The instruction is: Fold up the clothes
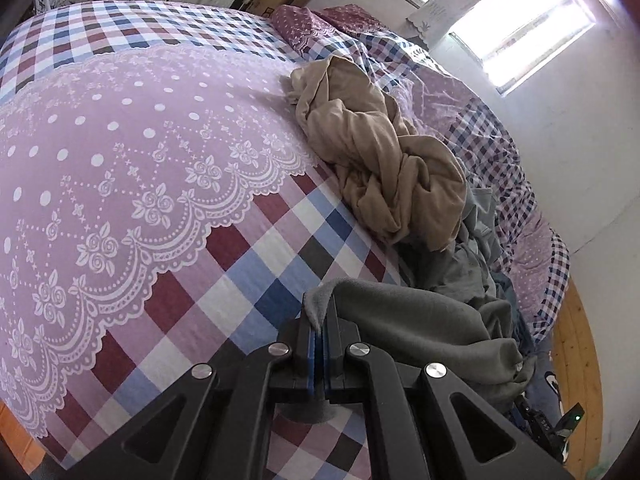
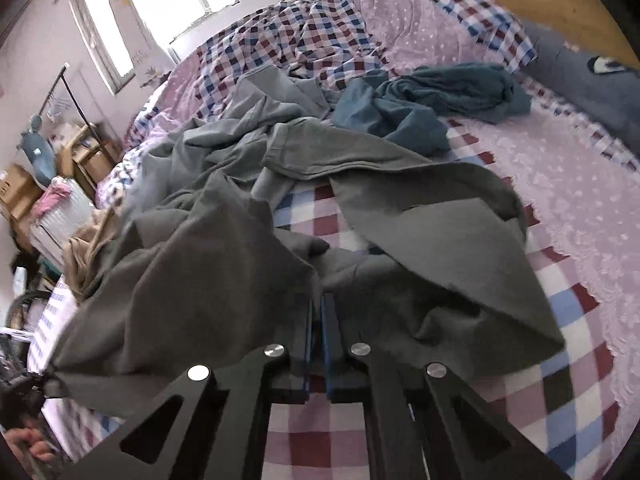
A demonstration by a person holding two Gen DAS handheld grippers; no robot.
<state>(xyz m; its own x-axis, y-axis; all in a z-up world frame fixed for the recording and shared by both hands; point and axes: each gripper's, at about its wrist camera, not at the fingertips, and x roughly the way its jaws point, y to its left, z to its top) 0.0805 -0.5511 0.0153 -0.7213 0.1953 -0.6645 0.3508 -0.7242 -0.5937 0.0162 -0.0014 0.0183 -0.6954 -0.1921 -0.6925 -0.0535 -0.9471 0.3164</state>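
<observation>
Left hand-held gripper (image 1: 319,322): clamped on the grey garment (image 1: 420,324) corner, lower centre.
Right hand-held gripper (image 2: 319,300): pinching the same cloth.
Risk: thin bite; tugging could slip it, or drag the beige garment (image 1: 376,156) off the bed (image 1: 120,140).

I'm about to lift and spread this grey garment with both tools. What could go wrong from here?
1. The left tool pinches only a thin edge of the grey garment; it may slip out.
2. The garment trails into the light grey clothes, which might drag along.
3. The beige garment lies close and could snag.
</observation>
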